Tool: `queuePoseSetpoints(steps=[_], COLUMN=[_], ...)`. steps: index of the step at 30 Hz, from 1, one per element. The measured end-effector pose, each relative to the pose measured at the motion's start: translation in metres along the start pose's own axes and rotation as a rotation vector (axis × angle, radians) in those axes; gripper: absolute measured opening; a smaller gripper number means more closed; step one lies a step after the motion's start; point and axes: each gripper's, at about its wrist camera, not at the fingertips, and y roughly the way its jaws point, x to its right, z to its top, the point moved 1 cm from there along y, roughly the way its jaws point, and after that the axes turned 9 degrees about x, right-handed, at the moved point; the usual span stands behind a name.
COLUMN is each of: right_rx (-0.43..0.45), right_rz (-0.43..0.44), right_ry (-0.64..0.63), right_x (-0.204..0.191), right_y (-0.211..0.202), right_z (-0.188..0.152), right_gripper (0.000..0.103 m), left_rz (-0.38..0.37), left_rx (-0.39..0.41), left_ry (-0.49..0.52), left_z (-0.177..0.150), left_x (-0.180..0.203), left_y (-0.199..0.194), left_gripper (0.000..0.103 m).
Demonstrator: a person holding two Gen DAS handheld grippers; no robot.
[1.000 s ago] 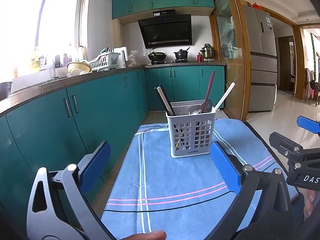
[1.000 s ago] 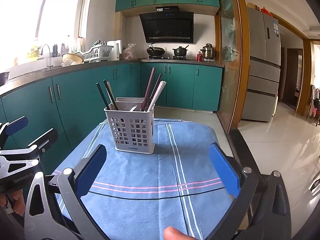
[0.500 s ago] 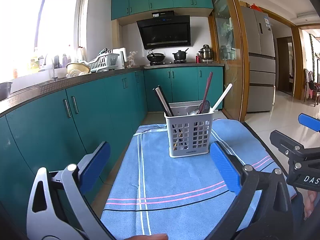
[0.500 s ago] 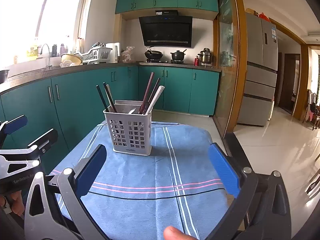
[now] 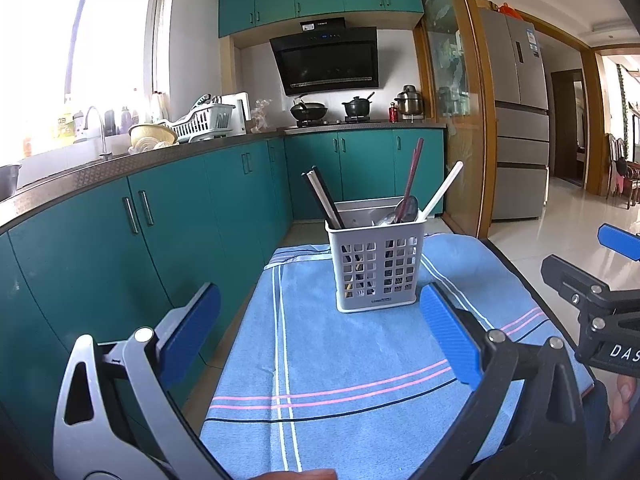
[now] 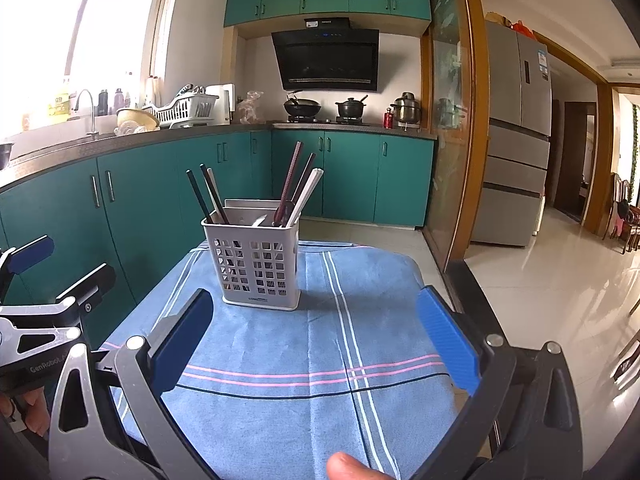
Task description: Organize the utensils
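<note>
Both tongs, the left gripper point(image 5: 320, 332) and the right gripper point(image 6: 314, 332), are spread wide and hold nothing; only the blue striped cloth point(image 5: 360, 360) shows between their blue pads. Compared with a second ago, both have drawn back a little and tilted slightly, so the white utensil basket point(image 5: 378, 264) sits a bit lower and smaller in each view. Nothing in the basket or on the cloth has been moved. I judge that the sorting is either complete or not yet begun — no loose utensil lies on the visible cloth, so completion seems more likely, but this is only a guess.

The basket stands upright on the far half of the cloth, well apart from both grippers. Out of it rise dark chopsticks point(image 6: 208, 196) leaning left, reddish chopsticks point(image 6: 290, 176) near the middle, and a white handle point(image 5: 442, 188) leaning right. A metal spoon bowl point(image 5: 406, 208) shows just above the rim.

What stands lower inside is seen only through the holes of the wall and is hard to name. Any divider between compartments cannot be made out. Behind the basket a grey rim, perhaps a tray, is mostly covered. Near edges of the cloth are cut off by the gripper frames — something could lie there unseen.
</note>
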Motion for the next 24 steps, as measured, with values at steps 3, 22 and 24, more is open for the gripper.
queuePoseSetpoints(steps=[3, 22, 24], right_rx=[-0.002, -0.012, -0.014], right_rz=[0.001, 0.005, 0.005], right_ry=[-0.001, 0.001, 0.0], right_x=[0.0004, 0.0046, 0.0057], right_y=[0.0024, 0.0062, 0.0067], right_z=[0.0002, -0.0041, -0.005], right_gripper=[0.1, 0.1, 0.1], left_rz=[-0.002, -0.004, -0.007], left_rx=[0.0, -0.004, -0.007], left_ry=[0.001, 0.004, 0.003], left_z=[-0.0001, -0.0013, -0.0018], left_x=[0.0006, 0.0028, 0.003], left_y=[0.0007, 0.0035, 0.0042], left_gripper=[0.099, 0.099, 0.099])
